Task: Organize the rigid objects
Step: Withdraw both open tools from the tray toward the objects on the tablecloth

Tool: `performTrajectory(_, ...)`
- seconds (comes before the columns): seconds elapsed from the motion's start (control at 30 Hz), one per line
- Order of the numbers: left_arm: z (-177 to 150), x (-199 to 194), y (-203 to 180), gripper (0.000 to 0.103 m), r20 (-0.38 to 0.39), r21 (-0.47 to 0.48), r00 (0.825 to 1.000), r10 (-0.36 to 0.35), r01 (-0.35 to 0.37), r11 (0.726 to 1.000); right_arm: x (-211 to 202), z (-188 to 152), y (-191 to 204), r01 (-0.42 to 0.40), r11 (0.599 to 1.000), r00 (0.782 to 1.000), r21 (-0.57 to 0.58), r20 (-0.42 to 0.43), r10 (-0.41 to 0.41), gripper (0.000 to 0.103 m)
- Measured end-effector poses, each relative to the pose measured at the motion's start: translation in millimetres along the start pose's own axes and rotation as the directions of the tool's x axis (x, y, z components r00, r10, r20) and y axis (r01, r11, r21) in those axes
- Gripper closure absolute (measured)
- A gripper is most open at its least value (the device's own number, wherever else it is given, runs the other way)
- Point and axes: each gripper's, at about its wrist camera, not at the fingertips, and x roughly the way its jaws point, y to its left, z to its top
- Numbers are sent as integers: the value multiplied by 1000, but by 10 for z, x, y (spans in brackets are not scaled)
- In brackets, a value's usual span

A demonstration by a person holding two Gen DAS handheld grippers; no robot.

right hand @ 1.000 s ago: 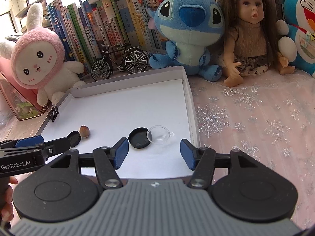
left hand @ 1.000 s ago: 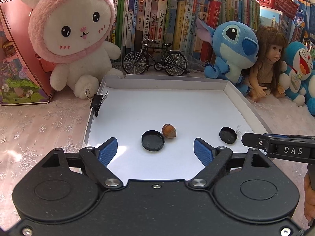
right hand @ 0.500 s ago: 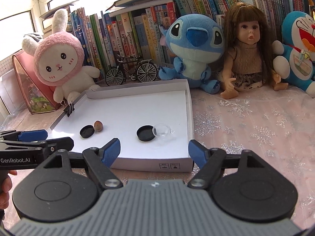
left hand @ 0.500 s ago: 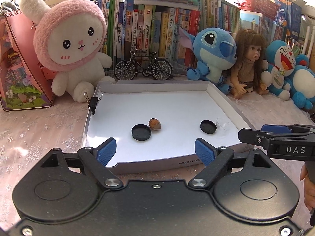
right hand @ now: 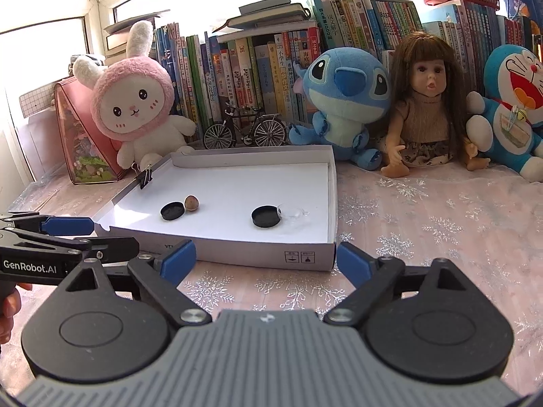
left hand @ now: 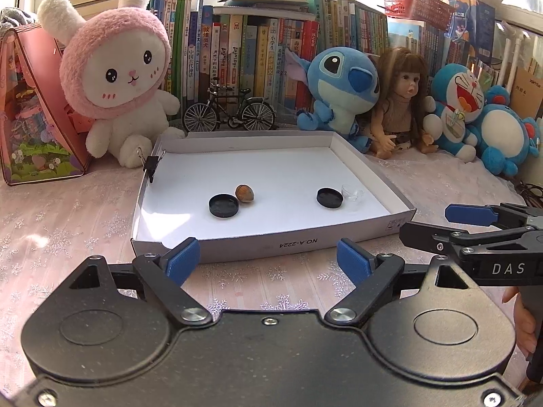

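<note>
A shallow white tray lies on the pink snowflake cloth. Inside it sit a black cap with a brown nut touching its right side, and a second black cap beside a clear plastic lid. My left gripper is open and empty, just short of the tray's near wall. My right gripper is also before that wall, its jaws still opening with nothing between them. Each gripper shows at the edge of the other's view.
A black binder clip grips the tray's left wall. Behind the tray stand a pink rabbit plush, a model bicycle, a blue plush, a doll, a Doraemon plush and a row of books. A pink case stands at left.
Both grippers have drawn back from over the tray to in front of its near wall. The right gripper's jaws have spread wider. The tray's contents have not moved.
</note>
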Motion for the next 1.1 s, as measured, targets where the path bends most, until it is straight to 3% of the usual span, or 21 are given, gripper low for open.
performTrajectory(0.37,-220,-176,-80,16,15,20,1000,-15,15,1000,-206,-203,32,-2,1000,1000,-20,29,3,0)
performTrajectory(1.1,-652,-453,-126,15,28,7,1000,-3,3,1000,-500,-610,51,48,993,997,-106,70,-41,0)
